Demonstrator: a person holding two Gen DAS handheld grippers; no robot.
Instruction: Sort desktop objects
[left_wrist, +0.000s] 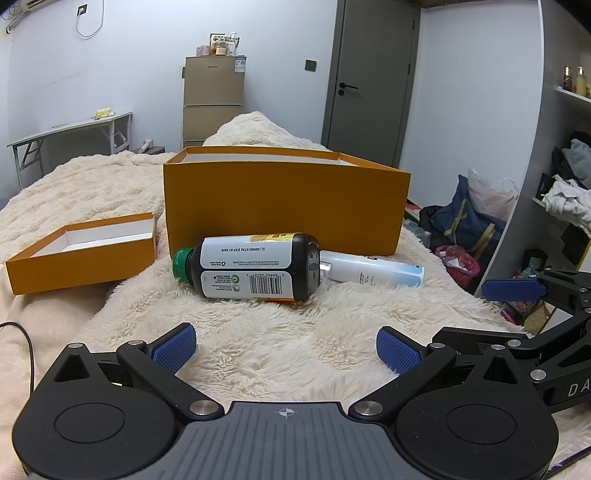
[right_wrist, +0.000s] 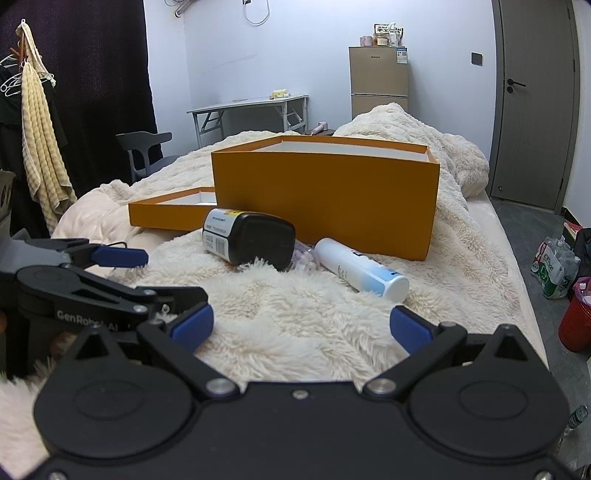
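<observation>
the dark plastic bottle with a green cap (left_wrist: 255, 266) and the white cylindrical tube (left_wrist: 373, 271) lie on their sides ahead of both grippers, against the tall open orange cardboard box (left_wrist: 284, 199), so both remain unsorted. the box's inside is hidden; its shallow orange lid (left_wrist: 81, 254) sits ahead-left. left gripper (left_wrist: 286, 345) and right gripper (right_wrist: 301, 326) are spread wide, holding nothing.

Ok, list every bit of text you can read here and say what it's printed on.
"GenRobot.AI", partly hidden: left gripper arm.
"DA", cut off: right gripper arm.
"EXP 03 2028", upside down: dark bottle label.
Barcode digits, white tube print, fridge stickers: too small to read.

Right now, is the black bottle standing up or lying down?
Lying down. The black bottle rests on its side on the blanket, green cap pointing sideways.
</observation>
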